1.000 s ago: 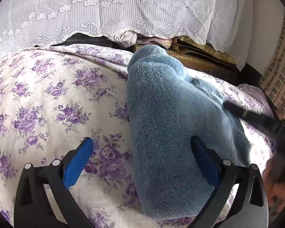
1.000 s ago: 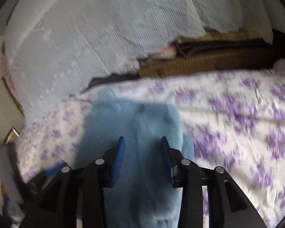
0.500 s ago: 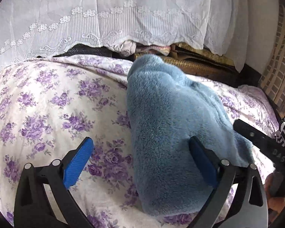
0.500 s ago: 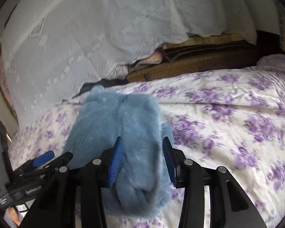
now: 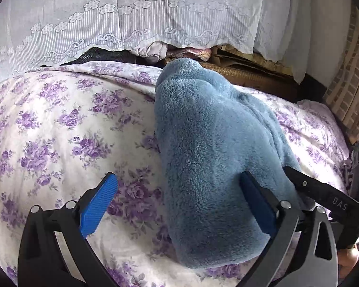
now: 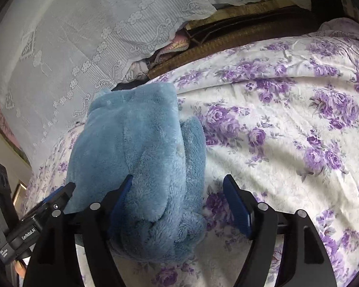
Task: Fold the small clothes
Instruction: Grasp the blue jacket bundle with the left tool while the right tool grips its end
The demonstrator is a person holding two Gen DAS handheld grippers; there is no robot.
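Where folded into a thick bundle: blue fleece garment (image 5: pixel 210 157), lying on floral bedsheet (image 5: pixel 59 124). Right tool (image 6: pixel 177 202) jaws just opened, straddling near end, ungripped. Left tool (image 5: pixel 177 205) spread wide, holding nothing. Lace curtain (image 5: pixel 131 19) behind.

Blue fleece garment (image 5: pixel 210 157); purple-flowered white bedspread (image 5: pixel 59 124); white lace curtain (image 5: pixel 131 12)

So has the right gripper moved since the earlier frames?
Yes. The right gripper has tilted down toward the floral bedsheet, and its jaws have just opened off the blue fleece garment.
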